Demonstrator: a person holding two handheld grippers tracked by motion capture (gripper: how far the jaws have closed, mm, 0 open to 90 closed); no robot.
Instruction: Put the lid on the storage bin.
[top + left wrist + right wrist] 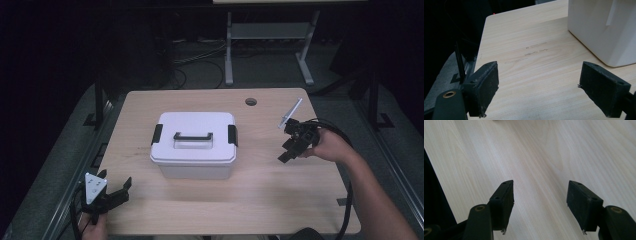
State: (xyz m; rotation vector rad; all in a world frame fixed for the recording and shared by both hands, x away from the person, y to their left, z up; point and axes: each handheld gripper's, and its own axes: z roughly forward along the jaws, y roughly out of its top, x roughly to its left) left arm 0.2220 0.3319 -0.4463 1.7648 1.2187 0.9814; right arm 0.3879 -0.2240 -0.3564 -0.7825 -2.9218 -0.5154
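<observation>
At the table's near left corner the left gripper rests with jaws apart, holding nothing. Mid-table stands a white lidded box with a black handle and black side latches. Right of it, the right gripper hangs with jaws spread, empty.

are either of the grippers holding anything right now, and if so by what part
Nothing is held. The left gripper and the right gripper both stand open over bare table, apart from the white lidded box.

Matt white plastic box, pale smooth wood-grain table, matt black jaws
</observation>
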